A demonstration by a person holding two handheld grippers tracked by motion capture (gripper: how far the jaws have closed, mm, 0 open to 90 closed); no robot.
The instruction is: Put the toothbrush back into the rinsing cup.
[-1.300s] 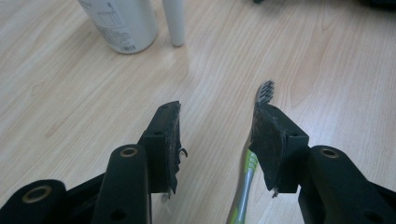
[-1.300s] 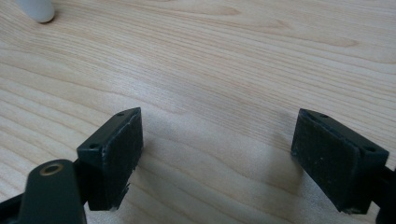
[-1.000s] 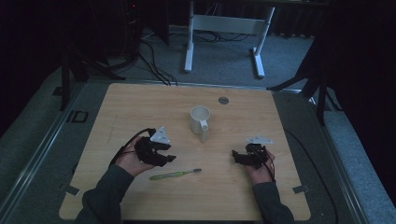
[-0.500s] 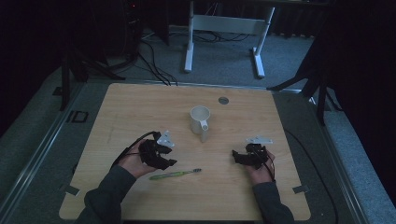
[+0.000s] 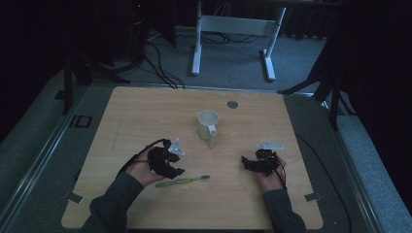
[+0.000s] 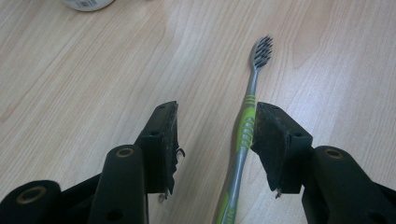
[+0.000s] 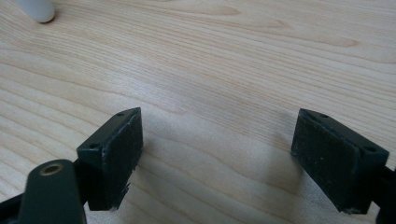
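A green and grey toothbrush (image 5: 182, 181) (image 6: 252, 88) lies flat on the wooden table (image 5: 145, 111), its dark bristled head pointing away from my left gripper. My left gripper (image 5: 174, 170) (image 6: 215, 140) hangs low over the handle with its jaws open. The handle runs between them, right beside the right pad (image 6: 271, 140). A white mug (image 5: 208, 125) stands upright at mid table, handle toward the person. My right gripper (image 5: 248, 163) (image 7: 217, 154) rests near the table's right side, open, with bare wood between its pads. The mug's handle end (image 7: 39, 9) peeks in at that view's top left.
A small grey round disc (image 5: 232, 104) sits in the tabletop behind the mug. Beyond the table's far edge stands a white metal frame (image 5: 233, 24), with cables (image 5: 155, 58) on the floor. The mug's base (image 6: 86, 3) shows at the left gripper view's top edge.
My left gripper has shifted slightly toward the toothbrush and tipped down over it. The right gripper, mug and toothbrush have stayed put.
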